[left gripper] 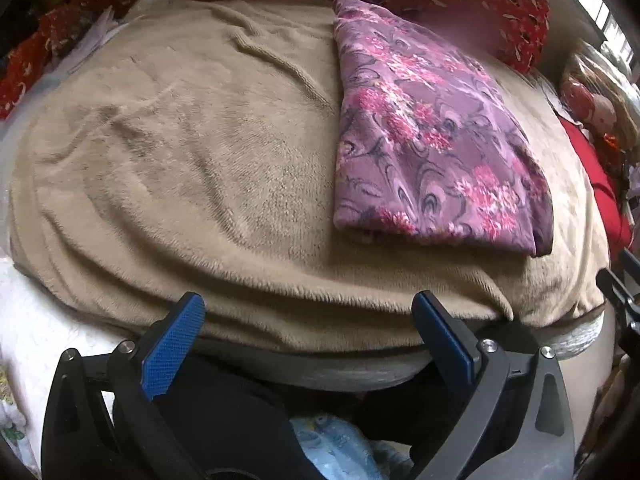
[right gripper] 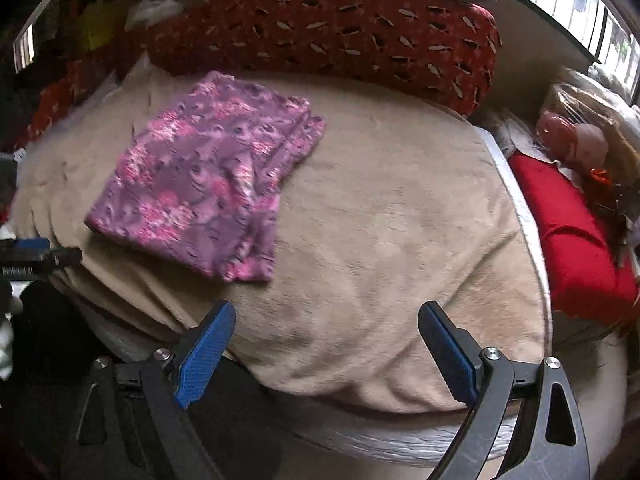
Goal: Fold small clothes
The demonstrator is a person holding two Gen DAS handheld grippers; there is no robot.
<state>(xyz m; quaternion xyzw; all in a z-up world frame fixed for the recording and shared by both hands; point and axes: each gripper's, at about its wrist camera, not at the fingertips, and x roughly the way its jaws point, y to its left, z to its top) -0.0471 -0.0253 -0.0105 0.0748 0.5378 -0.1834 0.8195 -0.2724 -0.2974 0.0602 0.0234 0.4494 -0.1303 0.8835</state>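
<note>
A purple garment with a pink flower print [left gripper: 432, 132] lies folded into a flat rectangle on a beige fleece blanket [left gripper: 192, 152]. In the right wrist view the garment [right gripper: 208, 176] lies at the left on the blanket [right gripper: 400, 240]. My left gripper [left gripper: 308, 308] is open and empty, held off the near edge of the blanket, left of and nearer than the garment. My right gripper [right gripper: 326, 316] is open and empty over the near edge, right of the garment. Part of the left gripper [right gripper: 36, 256] shows at the left edge of the right wrist view.
A red patterned bolster [right gripper: 340, 36] lies along the far side of the blanket. A red cushion [right gripper: 572, 240] and a doll [right gripper: 572, 140] lie at the right. Light blue cloth [left gripper: 336, 448] lies below the left gripper. A window [right gripper: 580, 4] is at the far right.
</note>
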